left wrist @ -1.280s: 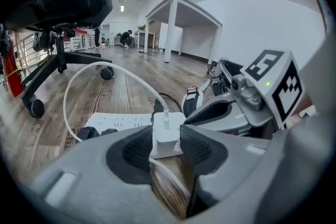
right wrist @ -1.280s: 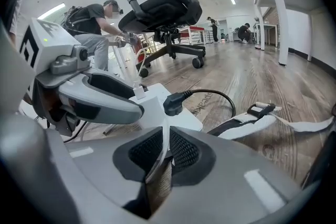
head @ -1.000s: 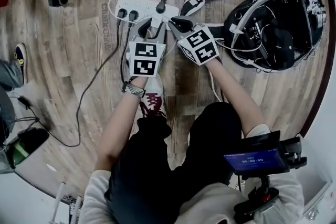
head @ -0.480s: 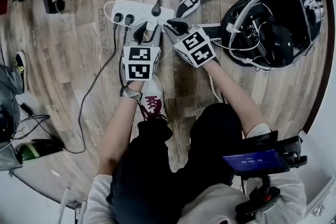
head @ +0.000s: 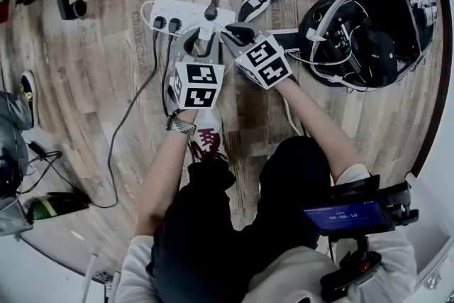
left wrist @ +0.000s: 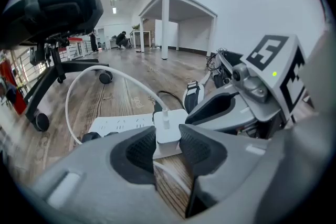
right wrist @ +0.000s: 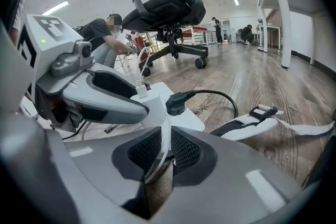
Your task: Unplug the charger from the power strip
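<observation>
A white power strip (head: 177,10) lies on the wood floor with a white charger (left wrist: 169,136) plugged in at its near end. My left gripper (head: 201,39) straddles the charger. Its jaws have just been closing, the block sits between the pads and a sliver of gap still shows, so it is open. From the charger's top a white cable (left wrist: 73,97) loops off to the left. My right gripper (right wrist: 165,149) sits just right of it, shut on a thin white cable (right wrist: 164,136) at the strip's edge. A black plug (right wrist: 176,104) sits in the strip behind the charger.
Two more black plugs (head: 167,23) occupy the strip's left end, and their cords trail down the floor. A black bag full of cables (head: 369,25) lies to the right, with a strap (head: 255,3) beside the strip. An office chair base (head: 67,7) stands to the left.
My left gripper has rolled slightly, turning its marker cube, and its jaws have drawn in around the charger. The right gripper stays where it was.
</observation>
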`<move>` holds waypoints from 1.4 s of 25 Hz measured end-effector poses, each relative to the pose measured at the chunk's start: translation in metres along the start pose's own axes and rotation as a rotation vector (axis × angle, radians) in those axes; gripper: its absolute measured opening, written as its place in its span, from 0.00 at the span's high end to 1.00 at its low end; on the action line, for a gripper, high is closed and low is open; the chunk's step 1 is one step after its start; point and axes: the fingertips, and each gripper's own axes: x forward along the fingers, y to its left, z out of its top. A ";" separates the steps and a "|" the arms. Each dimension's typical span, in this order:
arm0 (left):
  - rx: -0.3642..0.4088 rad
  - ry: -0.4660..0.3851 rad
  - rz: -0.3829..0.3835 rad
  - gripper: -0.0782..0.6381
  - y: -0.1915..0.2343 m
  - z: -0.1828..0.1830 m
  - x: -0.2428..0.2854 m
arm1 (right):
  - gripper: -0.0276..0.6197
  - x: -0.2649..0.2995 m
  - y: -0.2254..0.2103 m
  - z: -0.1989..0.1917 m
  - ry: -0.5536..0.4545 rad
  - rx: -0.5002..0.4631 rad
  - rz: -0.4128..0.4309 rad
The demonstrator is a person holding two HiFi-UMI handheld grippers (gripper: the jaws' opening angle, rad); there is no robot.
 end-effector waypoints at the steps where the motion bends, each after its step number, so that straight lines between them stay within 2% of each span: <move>1: 0.013 0.004 0.007 0.69 -0.001 0.000 0.000 | 0.87 0.000 0.000 0.000 0.000 -0.001 0.000; 4: -0.026 0.008 -0.008 0.69 -0.001 -0.003 0.001 | 0.87 0.000 0.000 -0.002 0.003 -0.001 0.001; 11: -0.240 -0.032 -0.075 0.69 0.008 -0.003 -0.002 | 0.87 0.001 0.001 -0.001 0.004 -0.006 0.003; 17: -0.141 -0.023 -0.044 0.69 0.007 -0.002 -0.002 | 0.87 0.001 0.002 0.000 0.004 -0.004 0.008; 22: -0.152 -0.035 -0.047 0.68 0.006 -0.001 -0.002 | 0.87 0.000 0.002 0.001 0.003 -0.001 0.011; 30: -0.082 0.010 -0.039 0.68 0.006 -0.002 0.006 | 0.87 0.000 0.002 0.002 0.004 0.002 0.013; 35: 0.012 0.041 -0.009 0.68 0.002 -0.002 0.006 | 0.88 -0.001 0.001 0.001 0.007 0.002 0.007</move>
